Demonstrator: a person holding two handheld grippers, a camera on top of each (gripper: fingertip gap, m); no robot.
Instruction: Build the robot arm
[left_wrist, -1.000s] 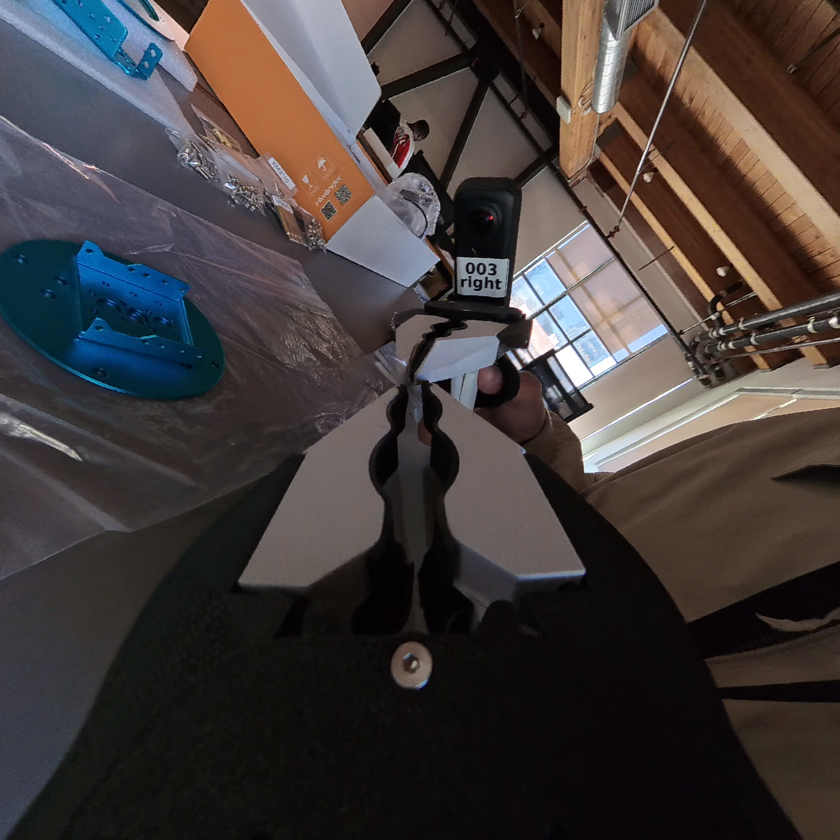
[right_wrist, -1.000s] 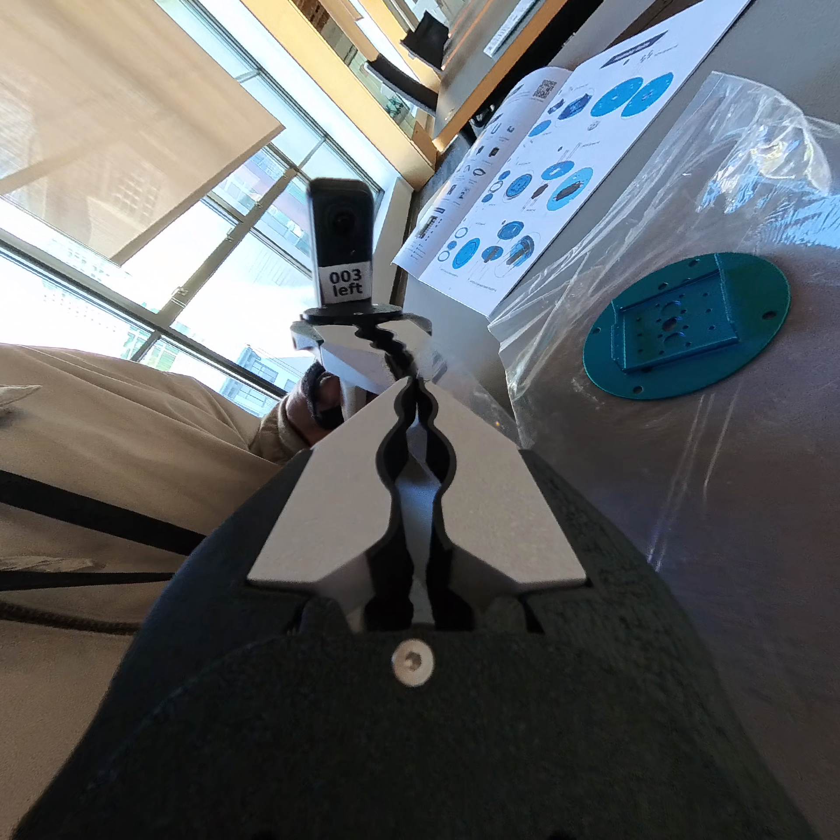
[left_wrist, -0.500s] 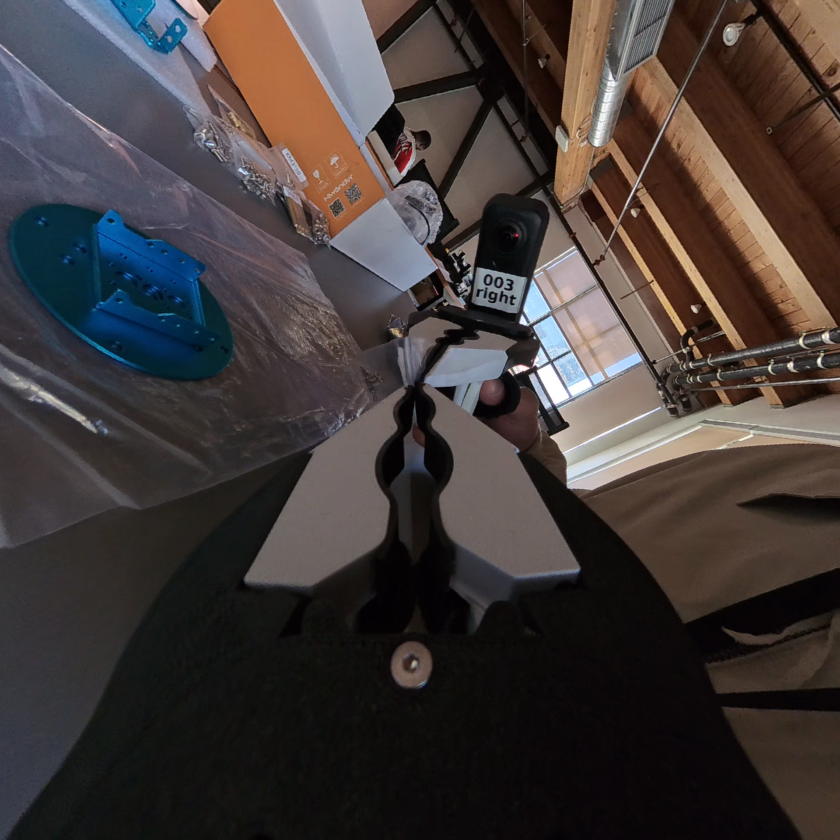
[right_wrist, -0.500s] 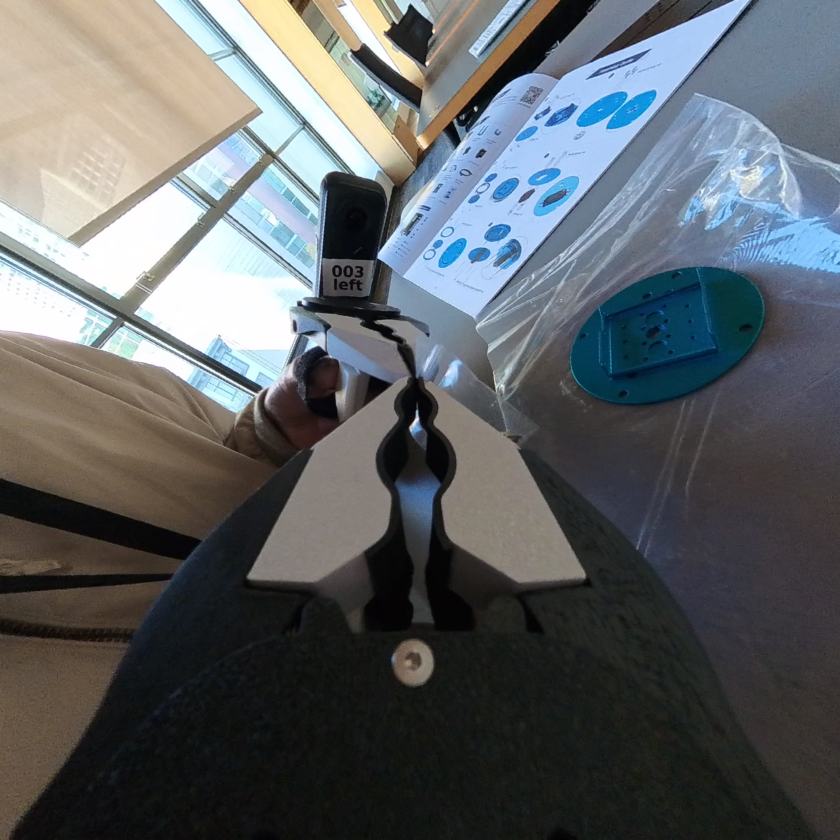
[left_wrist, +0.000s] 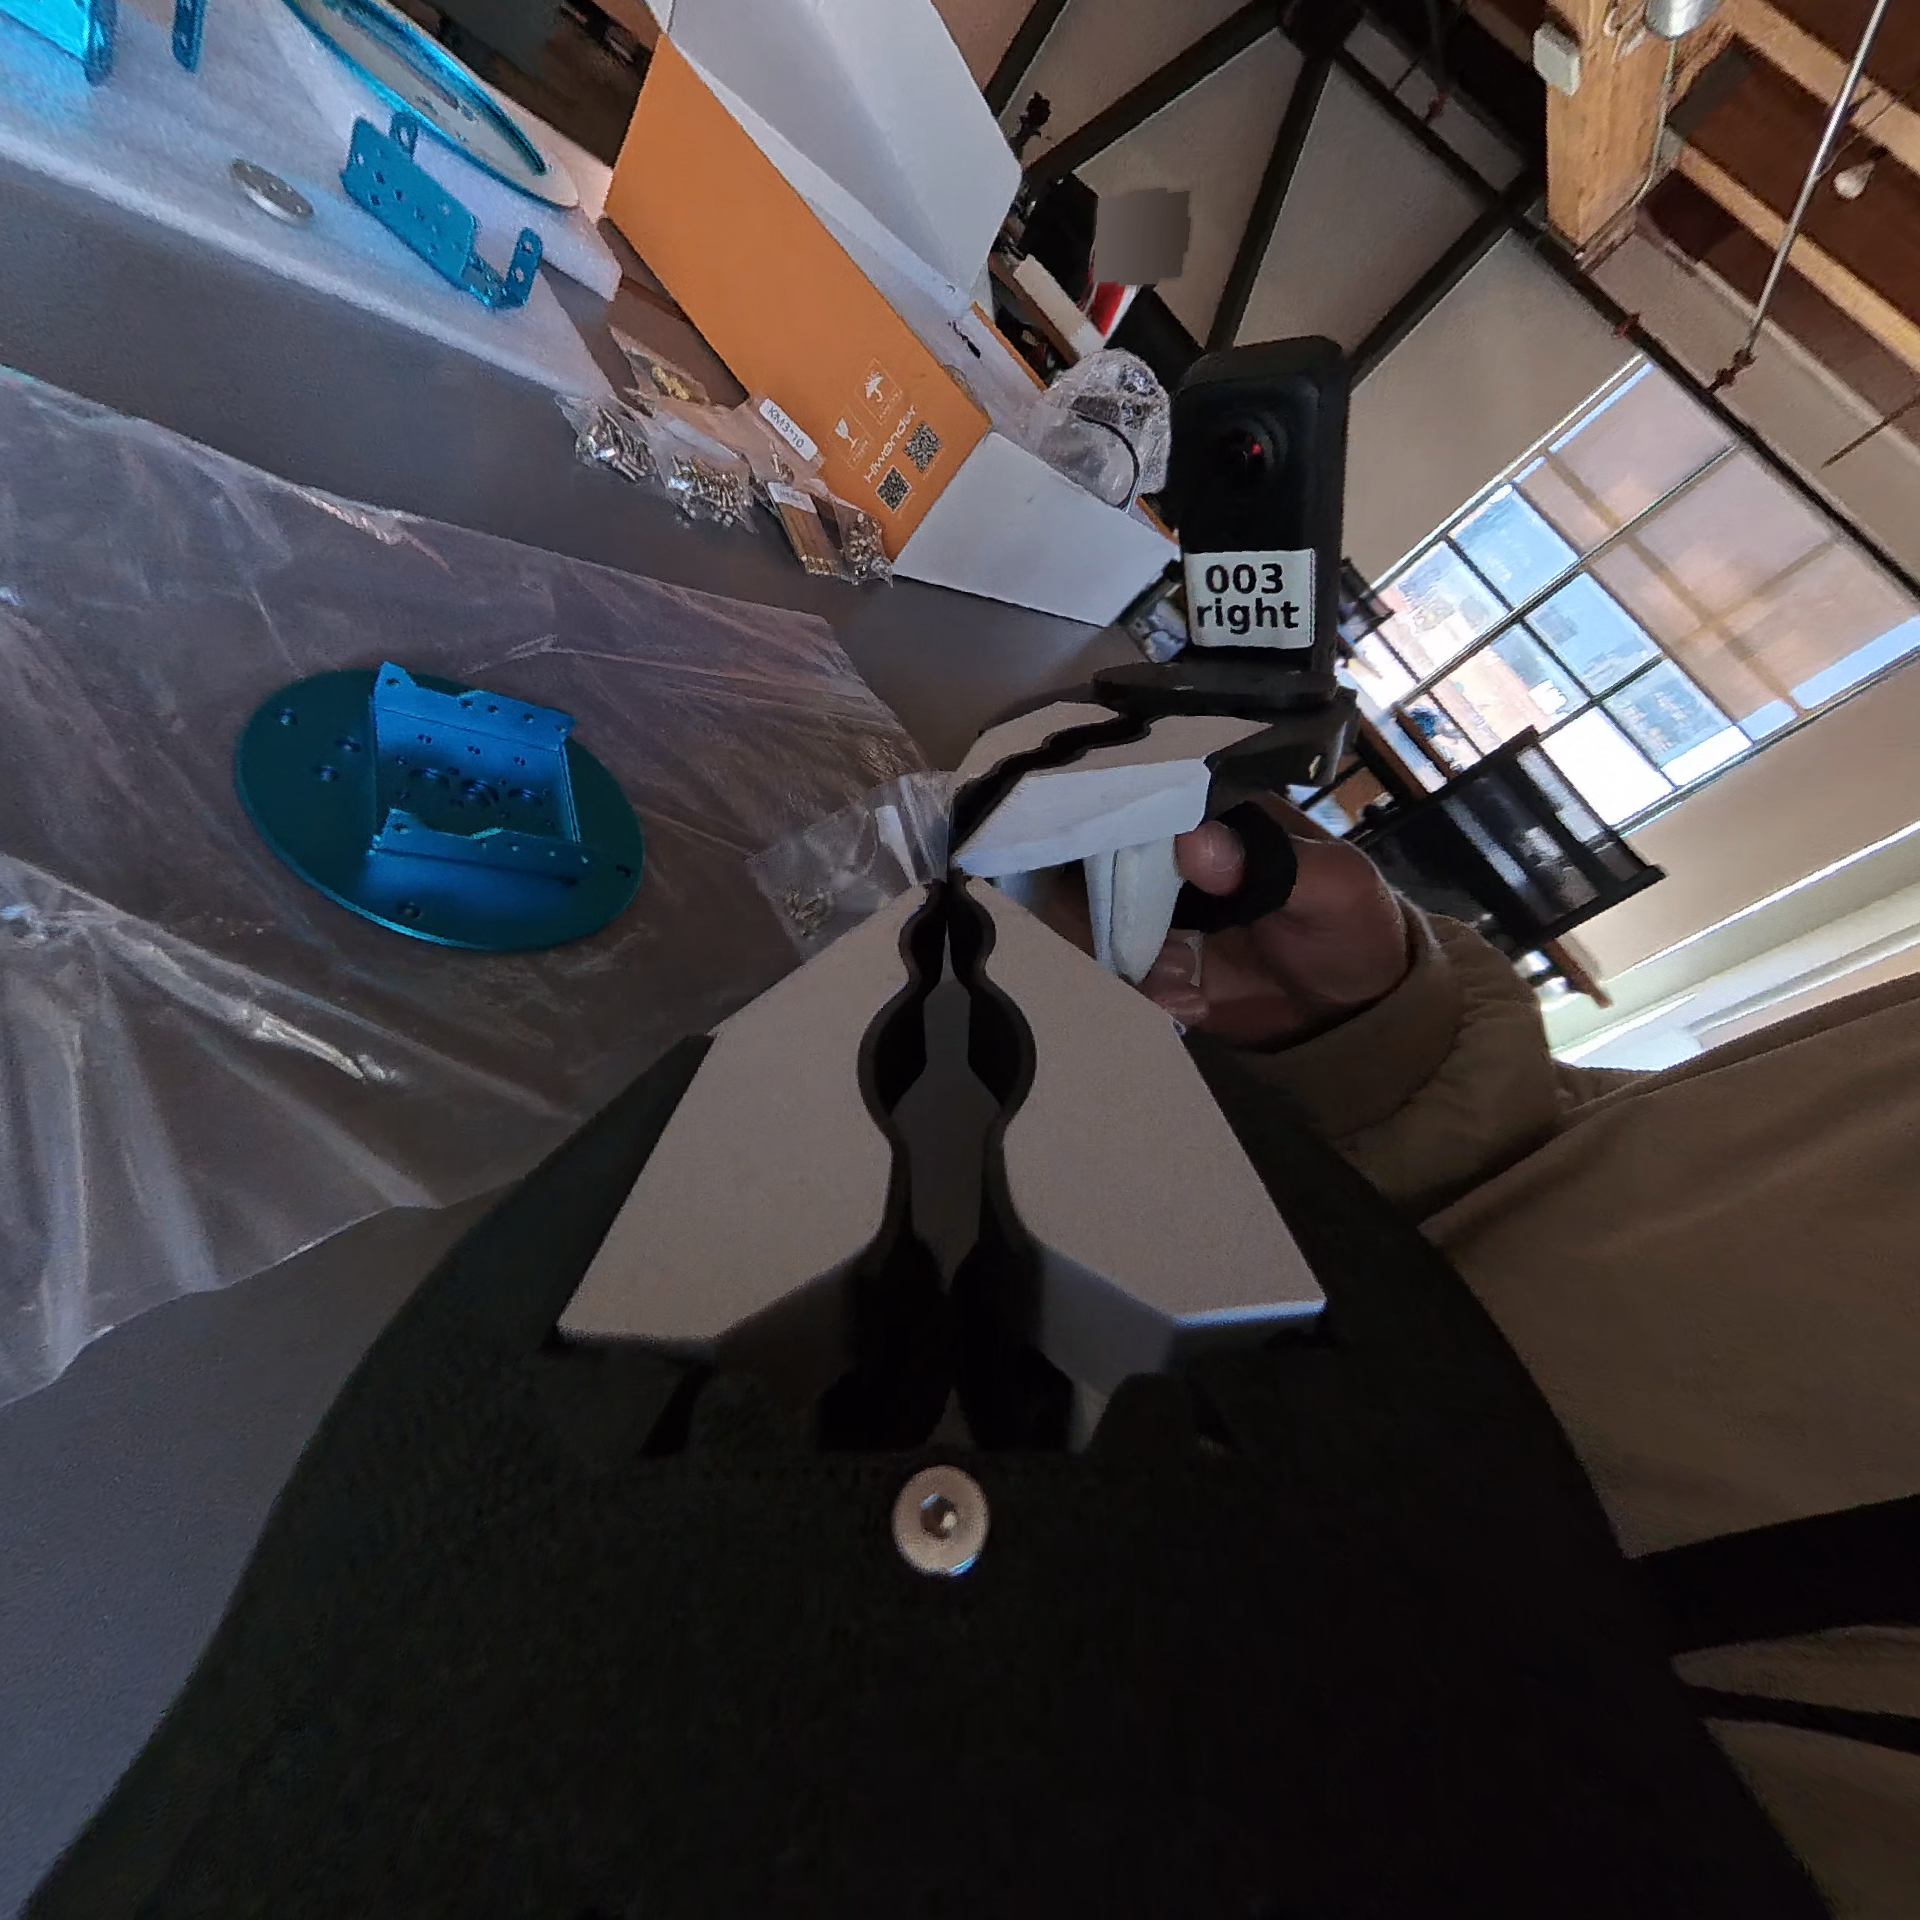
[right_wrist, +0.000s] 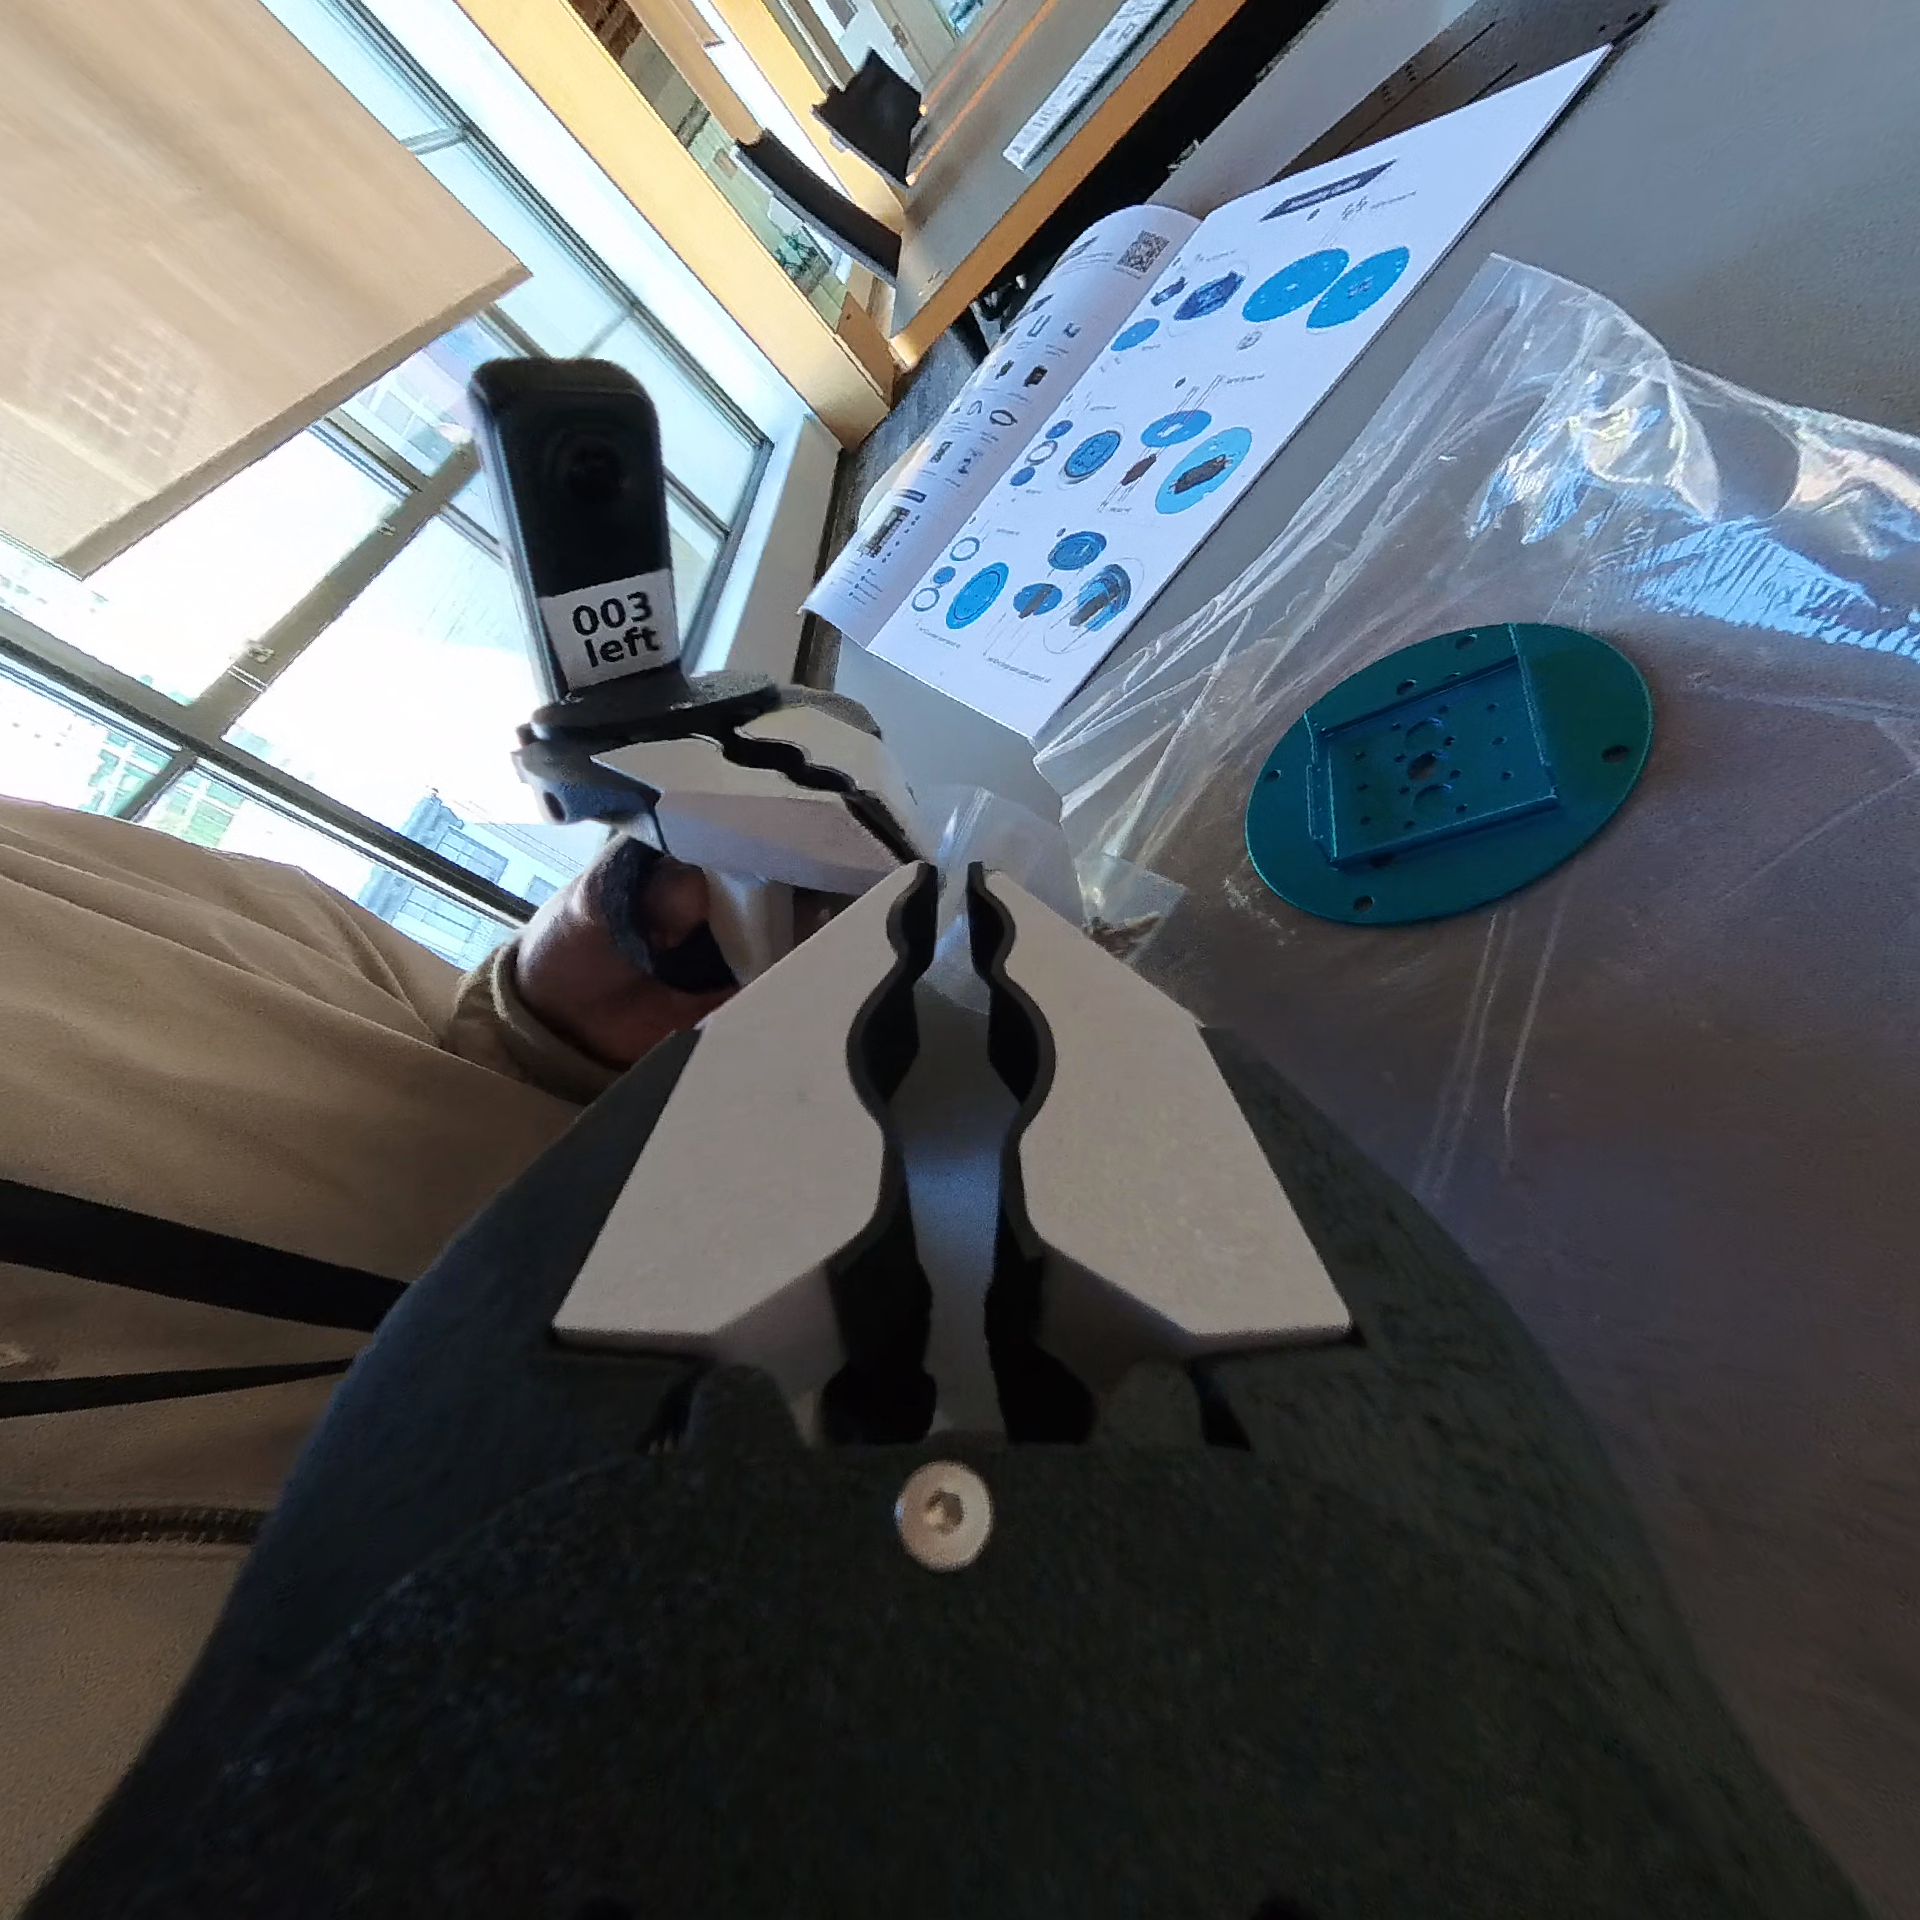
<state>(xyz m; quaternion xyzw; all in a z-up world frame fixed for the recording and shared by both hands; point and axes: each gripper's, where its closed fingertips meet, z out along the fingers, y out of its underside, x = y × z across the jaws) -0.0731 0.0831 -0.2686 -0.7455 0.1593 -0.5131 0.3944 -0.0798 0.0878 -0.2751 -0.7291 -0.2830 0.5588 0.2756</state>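
Note:
My left gripper (left_wrist: 951, 891) and my right gripper (right_wrist: 948, 875) meet tip to tip above the grey table. Both are shut on a small clear plastic bag (left_wrist: 844, 860) that holds a few small screws. The bag also shows in the right wrist view (right_wrist: 1049, 847). The right gripper (left_wrist: 961, 821) lies across the left one's tips, held by a person's hand (left_wrist: 1278, 935). The left gripper (right_wrist: 899, 836) shows likewise in the right wrist view. A blue round plate with a blue bracket on it (left_wrist: 436, 810) lies on crinkled clear plastic, apart from both grippers, and also shows in the right wrist view (right_wrist: 1444, 769).
An orange and white box (left_wrist: 810, 281) stands at the back with several small bags of screws (left_wrist: 717, 478) before it. A loose blue bracket (left_wrist: 436, 223) lies by white foam. An open instruction booklet (right_wrist: 1174, 416) lies beyond the plastic sheet (right_wrist: 1662, 499). The person's tan sleeve (right_wrist: 208, 1039) is close. My two grippers' fingertips are within a few centimetres of each other. About 30 centimeters separates my right fingertips from the loose blue bracket (left_wrist: 436, 223).
Both grippers stay tip to tip on the small bag. They have turned and shifted, so the other gripper now lies more sideways and the blue plate sits nearer the middle in the left wrist view.

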